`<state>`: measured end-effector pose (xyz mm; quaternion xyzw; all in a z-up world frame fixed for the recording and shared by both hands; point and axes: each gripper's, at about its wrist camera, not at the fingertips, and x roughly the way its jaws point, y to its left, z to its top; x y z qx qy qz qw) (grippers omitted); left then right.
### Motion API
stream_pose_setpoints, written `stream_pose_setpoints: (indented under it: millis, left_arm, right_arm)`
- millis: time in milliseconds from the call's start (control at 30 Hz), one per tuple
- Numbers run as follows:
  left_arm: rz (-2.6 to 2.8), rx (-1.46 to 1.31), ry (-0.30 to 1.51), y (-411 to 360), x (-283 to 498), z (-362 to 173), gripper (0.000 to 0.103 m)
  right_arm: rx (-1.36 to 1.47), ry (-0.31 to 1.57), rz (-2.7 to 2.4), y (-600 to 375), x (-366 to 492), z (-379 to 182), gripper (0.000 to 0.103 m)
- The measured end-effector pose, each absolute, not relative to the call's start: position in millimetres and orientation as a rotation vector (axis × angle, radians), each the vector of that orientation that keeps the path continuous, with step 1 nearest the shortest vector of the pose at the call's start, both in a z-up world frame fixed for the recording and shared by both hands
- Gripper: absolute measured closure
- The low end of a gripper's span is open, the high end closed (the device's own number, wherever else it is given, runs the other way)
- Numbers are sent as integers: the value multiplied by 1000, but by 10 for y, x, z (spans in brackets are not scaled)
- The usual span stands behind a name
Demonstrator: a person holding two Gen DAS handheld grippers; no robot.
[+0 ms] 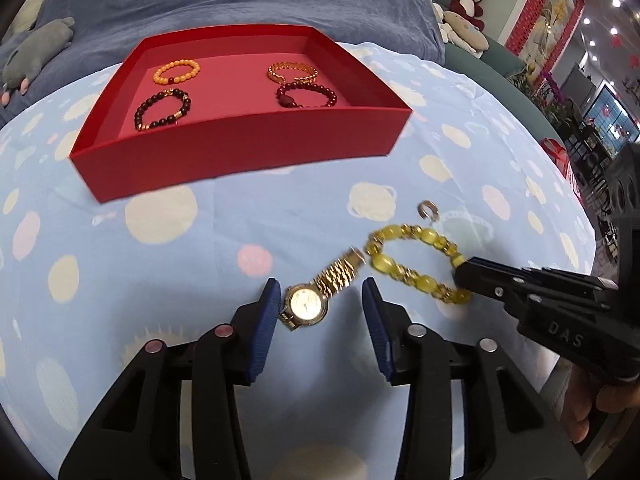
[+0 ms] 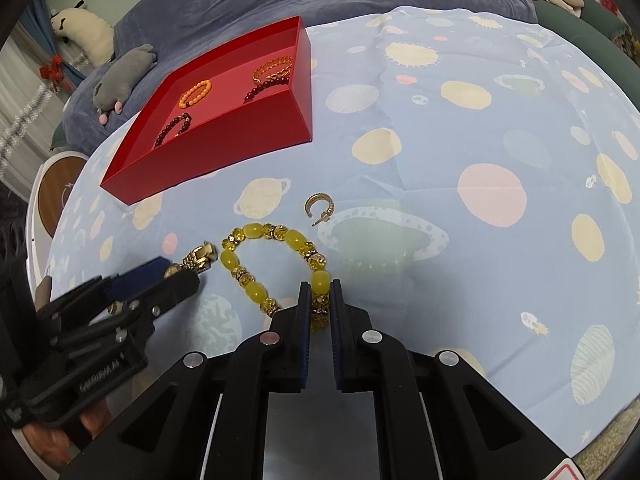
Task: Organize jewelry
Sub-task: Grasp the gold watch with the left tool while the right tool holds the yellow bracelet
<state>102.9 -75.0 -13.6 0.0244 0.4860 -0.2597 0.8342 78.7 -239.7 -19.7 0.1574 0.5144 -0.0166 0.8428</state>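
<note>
A red tray [image 1: 240,152] [image 2: 224,136] holds several bead bracelets. A gold watch [image 1: 316,298] lies on the patterned cloth between my left gripper's [image 1: 320,300] open fingers, untouched by them. Only its clasp [image 2: 200,258] shows in the right wrist view. A yellow bead bracelet [image 1: 412,264] [image 2: 276,268] lies right of the watch. My right gripper [image 2: 320,294] [image 1: 464,270] is shut on the bracelet's near beads. A small gold hoop earring [image 1: 427,210] [image 2: 319,207] lies beyond the bracelet.
The table has a light blue planet-print cloth [image 2: 480,160]. A blue sofa [image 1: 240,0] with a grey plush [image 1: 36,52] stands behind it. A round white stool [image 2: 56,188] stands at the left edge.
</note>
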Motion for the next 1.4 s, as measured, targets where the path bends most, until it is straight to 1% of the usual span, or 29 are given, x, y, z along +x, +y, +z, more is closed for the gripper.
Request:
stream_pose_setpoints:
  millis: [67,133,233,400,700,733,800,867,1033,1133,1200,1267,1333,1400]
  left_arm:
    - [-540,52,1027,-768,895,-135,70]
    - [-533,48,1029,-798,766,-130,71]
    - [-505,53,1027,-838,649,-131,76]
    - [-460,-27,1046,-792,720,-131,76]
    - [-409,-61,1029,-817,810,-143,77]
    - [-401,-64,1028,-816,825,-144,82]
    - [-400,-68,1028,-806,842,-145,84]
    - [-402,-72,1023,-787,841,-131,93]
    - [-410,-95,1031,-738,839,-95,96]
    - [-411,-100,1033,-725,826,-105,95]
    - [-406,-102,1032,-726,829,-112,91]
    - [-401,-103,1042,-735,858,-123,66]
    - [-395,-98,1028,-758,876,-111,62]
    - [-410,-83,1031,-803,896,-117,62]
  right_arm:
    - [331,1089,-33,-2391,768,-193,95]
    - [329,1092,-32,-2384,740,-190,95]
    - [332,1097,-32,-2390,697,-193,95]
    - [334,1097,-28,-2386,681,-193,95]
    - [339,1095,-8,-2316,722,-206,95]
    - [339,1094,-6,-2310,728,-206,95]
    - [339,1094,-3,-2298,737,-206,95]
    - [339,1094,0,-2291,739,-202,95]
    - [337,1079,12,-2263,737,-139,95]
    - [339,1076,12,-2266,737,-130,95]
    - [343,1079,9,-2276,733,-141,95]
    - [344,1079,6,-2285,728,-144,95]
    - [344,1078,3,-2295,723,-139,95]
    - [348,1077,-1,-2309,726,-142,95]
